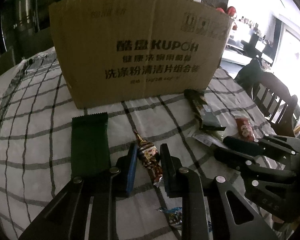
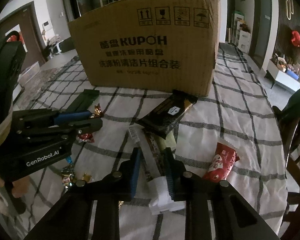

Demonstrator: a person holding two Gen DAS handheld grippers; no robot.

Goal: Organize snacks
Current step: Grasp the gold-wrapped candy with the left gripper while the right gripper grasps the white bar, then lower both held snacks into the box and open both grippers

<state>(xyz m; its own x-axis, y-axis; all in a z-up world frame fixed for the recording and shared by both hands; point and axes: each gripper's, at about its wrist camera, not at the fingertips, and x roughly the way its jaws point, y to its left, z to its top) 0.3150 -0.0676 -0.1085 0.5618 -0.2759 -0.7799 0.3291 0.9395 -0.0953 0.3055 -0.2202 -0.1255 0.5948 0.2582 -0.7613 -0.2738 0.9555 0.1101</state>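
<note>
Checked tablecloth (image 1: pixel 40 104) covers table, box (image 1: pixel 138 46) at frame top. We see left gripper (image 1: pixel 148 154) grasping candy (image 1: pixel 150 156), long axis running upper left to lower right; right gripper (image 2: pixel 153 158) clenched on flat pkt (image 2: pixel 160 192), pointing up-frame.

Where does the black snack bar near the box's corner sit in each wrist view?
Left wrist: the black snack bar lies right of centre, slanting down from the box's right corner.
Right wrist: centre, at the box's right front corner, above a pale packet.
Shared landmark: the cardboard box marked KUPOH, standing behind it.
</note>
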